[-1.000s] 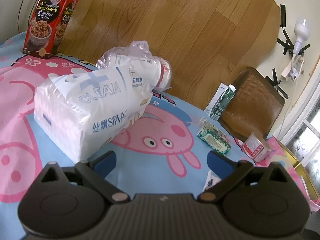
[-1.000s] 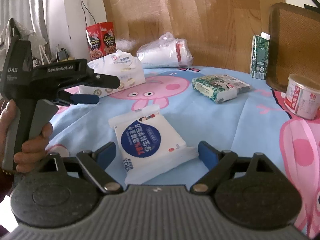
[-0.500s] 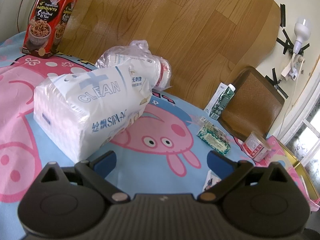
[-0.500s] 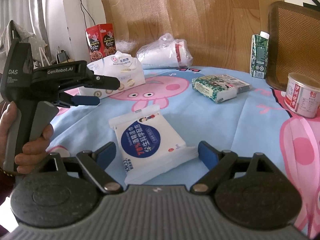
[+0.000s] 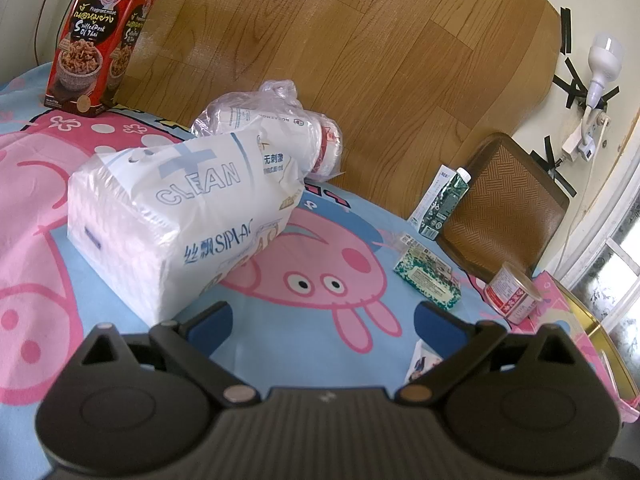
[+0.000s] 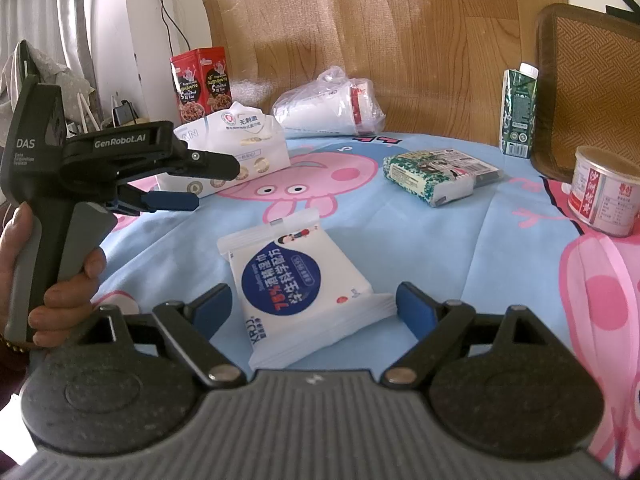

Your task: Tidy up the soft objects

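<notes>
Cartoon-pig cloth [image 5: 328, 328] in pale blue and pink covers the tabletop, which stands against a wood-grain panel [image 5: 360, 48]; a woven brown chair back [image 5: 504, 204] rises at the far edge, and black tape holds a white bulb lamp [image 5: 602, 56] to the cream wall. On the cloth, the large white tissue pack [image 5: 176, 224] reads "CLEAN" and "SIPIAO" with Chinese characters, and just behind it, touching, lies a clear plastic bag [image 5: 276, 128] holding a white roll with a red end. A red box [image 5: 100, 36] lettered "Fragrant meat" and "Spilled Pork Of Thai" stands upright at the back corner. A green carton [image 6: 518, 114] stands near the chair, a green patterned tissue packet [image 6: 436, 174] lies flat well apart from it, and a red-and-white tin [image 6: 604, 196] sits near the edge; its contents cannot be made out. The flat white wipes packet [image 6: 300, 280], marked "75%" and "KRJJ", lies between the spread blue pads of the right hand-held gripper [image 6: 314, 310], not touched by them. The left hand-held gripper [image 5: 322, 322], branded "GenRobot.AI" and "DAS" in the right wrist view, hangs open over bare cloth just beside the large pack, gripping nothing.
</notes>
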Tool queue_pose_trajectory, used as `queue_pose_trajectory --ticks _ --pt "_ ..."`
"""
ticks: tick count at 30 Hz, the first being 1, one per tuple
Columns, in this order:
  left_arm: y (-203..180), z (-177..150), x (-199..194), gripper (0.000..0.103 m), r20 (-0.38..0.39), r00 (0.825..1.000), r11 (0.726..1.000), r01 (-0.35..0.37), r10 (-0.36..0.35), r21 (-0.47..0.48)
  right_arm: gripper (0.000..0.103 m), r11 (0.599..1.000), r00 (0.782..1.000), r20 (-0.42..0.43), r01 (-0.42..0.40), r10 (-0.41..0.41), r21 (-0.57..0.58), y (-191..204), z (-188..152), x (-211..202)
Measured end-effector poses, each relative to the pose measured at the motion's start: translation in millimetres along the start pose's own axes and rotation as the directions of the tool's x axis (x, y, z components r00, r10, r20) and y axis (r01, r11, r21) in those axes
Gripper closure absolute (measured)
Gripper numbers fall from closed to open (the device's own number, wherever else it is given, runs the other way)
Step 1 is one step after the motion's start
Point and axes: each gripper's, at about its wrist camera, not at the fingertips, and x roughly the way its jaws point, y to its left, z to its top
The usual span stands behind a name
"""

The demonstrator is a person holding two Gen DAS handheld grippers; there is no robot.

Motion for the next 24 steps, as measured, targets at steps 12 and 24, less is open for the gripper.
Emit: queue_pose_trajectory --ticks 12,24 --pt "-0.6 -0.3 -0.2 0.002 0.0 1.0 1.0 -0.001 0.001 0.0 0.012 1.0 1.0 0.002 0.0 0.0 0.006 -1.1 0.0 -0.6" --pt "-1.1 -0.2 -0.1 0.002 -0.001 1.0 1.0 -0.002 0.002 0.001 0.012 1.0 1.0 0.006 -0.001 0.001 0.017 -1.3 1.2 -1.3"
